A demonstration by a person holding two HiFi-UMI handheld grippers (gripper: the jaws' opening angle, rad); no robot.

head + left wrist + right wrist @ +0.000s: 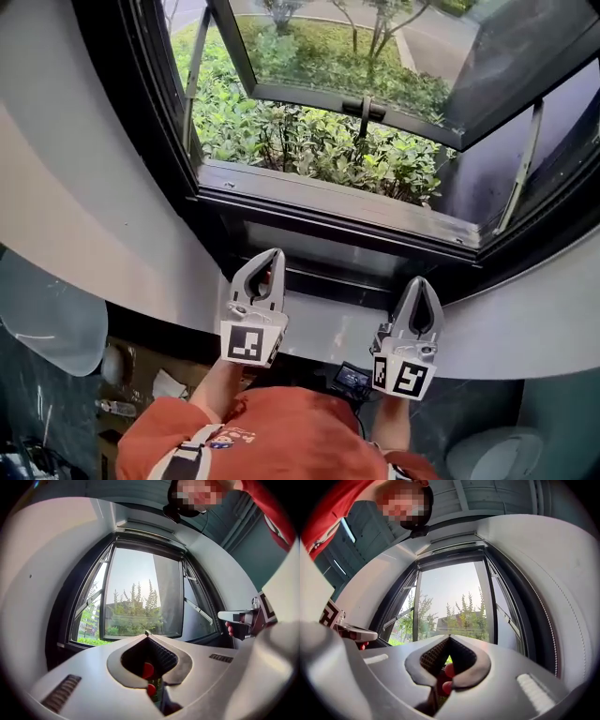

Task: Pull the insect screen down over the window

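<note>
curved white wall panel (84, 206): runs down beside the window's left edge.
grey two-jaw left gripper (272, 253): jaws pressed together tip to tip with nothing between them; tips point at the window, short of its lower frame.
black metal-framed window (328, 202): glazed sash (347, 94) swung outward, green leafy shrubs (309, 141) outside below it.
insect screen: no mesh across the opening; only a pale rail (145, 532) along the frame's top edge, and I cannot tell if it houses the screen.
grey two-jaw right gripper (419, 281): jaws fully closed, empty; beside the left one, apart from it.
</note>
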